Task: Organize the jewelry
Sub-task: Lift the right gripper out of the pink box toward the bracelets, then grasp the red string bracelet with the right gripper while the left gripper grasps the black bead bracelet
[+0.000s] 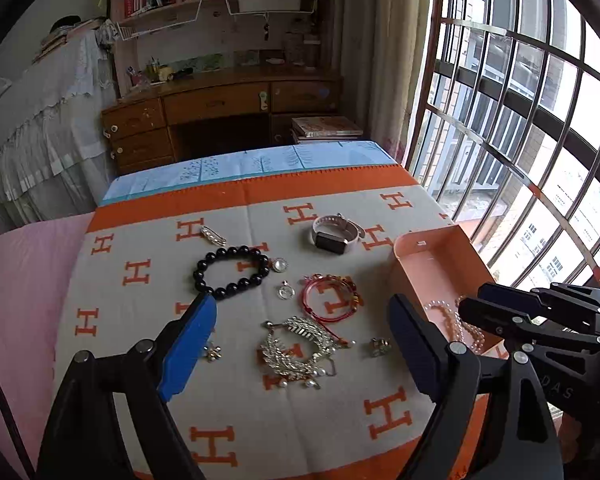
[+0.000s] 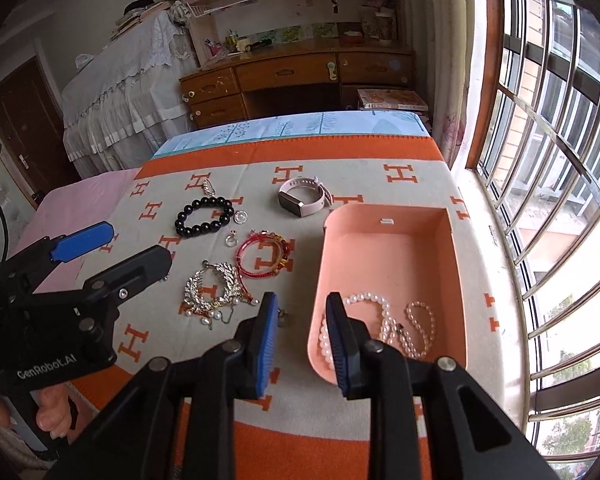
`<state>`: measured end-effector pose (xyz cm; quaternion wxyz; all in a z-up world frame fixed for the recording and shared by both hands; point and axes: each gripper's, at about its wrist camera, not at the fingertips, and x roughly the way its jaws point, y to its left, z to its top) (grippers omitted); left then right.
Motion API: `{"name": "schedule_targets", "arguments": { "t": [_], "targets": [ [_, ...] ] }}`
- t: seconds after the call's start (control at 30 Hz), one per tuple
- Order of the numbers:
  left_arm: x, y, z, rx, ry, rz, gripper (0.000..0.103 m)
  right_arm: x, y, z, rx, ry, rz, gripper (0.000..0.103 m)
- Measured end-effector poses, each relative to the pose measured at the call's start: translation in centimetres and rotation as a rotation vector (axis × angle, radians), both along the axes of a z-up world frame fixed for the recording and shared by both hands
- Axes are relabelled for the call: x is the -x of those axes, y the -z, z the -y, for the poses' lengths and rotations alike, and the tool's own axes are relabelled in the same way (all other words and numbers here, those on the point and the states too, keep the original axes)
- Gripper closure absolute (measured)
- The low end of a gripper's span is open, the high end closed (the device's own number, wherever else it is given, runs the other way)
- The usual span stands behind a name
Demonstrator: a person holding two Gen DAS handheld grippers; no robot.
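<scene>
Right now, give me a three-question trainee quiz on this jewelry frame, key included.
1. True or false: the pink box already holds pearl strands.
2. Which lies nearest the box's far end: A) black bead bracelet B) watch C) silver leaf necklace?
3. Fill in: both the left gripper and right gripper hold ____.

Key: 1 true; 2 B; 3 nothing, both open.
</scene>
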<state>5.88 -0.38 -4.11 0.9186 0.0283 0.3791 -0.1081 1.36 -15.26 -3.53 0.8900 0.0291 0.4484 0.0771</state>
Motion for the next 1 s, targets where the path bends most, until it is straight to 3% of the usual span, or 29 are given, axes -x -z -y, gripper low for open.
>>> {"name": "schedule_targets", "arguments": {
  "t": [0.2,0.5,0.7,1.0],
  "targets": [
    [-3.3,-2.3,-5.0,-0.032,-0.094,0.033,0.017,-4.2,-2.1,-2.3,-0.029,-0.059,-0.002,0.078],
    [-9.8,-0.3,-10.0,0.002,-0.158,-0.103,0.017,-10.3,-3.9,-4.7,-0.007,-0.116,-0.011,0.078],
    [-14.0,4.6,-11.9,0.06,-0.167,-0.278,0.017,-13.6,-0.4,-5.1,-0.006,-0.148,-0.146,0.078],
    [-17.2,10.2,-10.0,0.017,-0.133,-0.392,0.017,-16.0,6.4,-4.9,0.002,-0.152,-0.344,0.078]
  ]
}}
